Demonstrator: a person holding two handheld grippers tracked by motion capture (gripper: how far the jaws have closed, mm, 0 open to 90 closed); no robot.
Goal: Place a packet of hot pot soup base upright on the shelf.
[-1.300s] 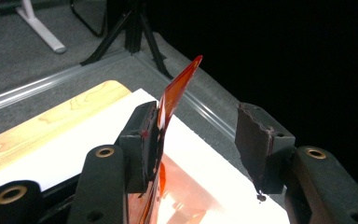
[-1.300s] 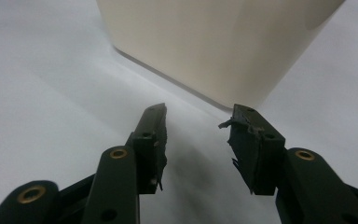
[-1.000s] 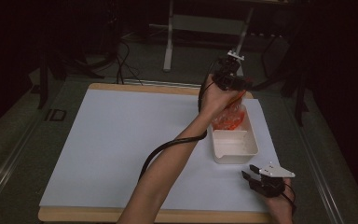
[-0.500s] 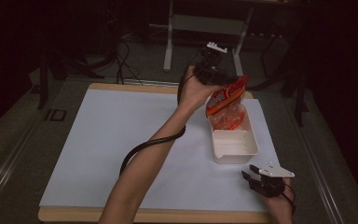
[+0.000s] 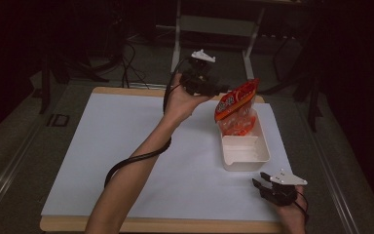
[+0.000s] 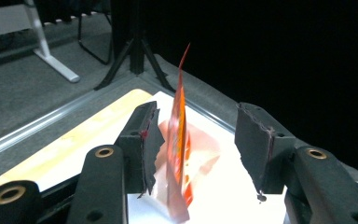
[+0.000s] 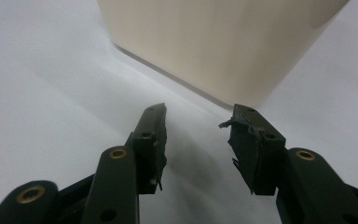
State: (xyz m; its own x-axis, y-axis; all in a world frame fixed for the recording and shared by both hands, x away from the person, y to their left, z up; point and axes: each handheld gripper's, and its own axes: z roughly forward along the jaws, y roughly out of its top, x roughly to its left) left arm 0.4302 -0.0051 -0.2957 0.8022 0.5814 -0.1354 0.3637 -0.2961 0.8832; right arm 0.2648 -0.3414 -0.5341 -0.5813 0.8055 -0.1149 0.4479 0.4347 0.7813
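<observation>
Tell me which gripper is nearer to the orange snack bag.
Left. The left gripper is right beside the orange snack bag, jaws open around its edge. The right gripper sits low at the table's near edge, beyond the white container.

A wooden table (image 5: 126, 225) carries a white sheet (image 5: 141, 146) with 1 white tray (image 5: 246, 156) on it.

No legible text anywhere.

1. Orange snack bag (image 5: 236, 107), part clear, stands tilted in the far end of the tub, its top leaning past the far rim.
2. White rectangular tub (image 5: 244, 152) lies near the tabletop's right edge.
</observation>
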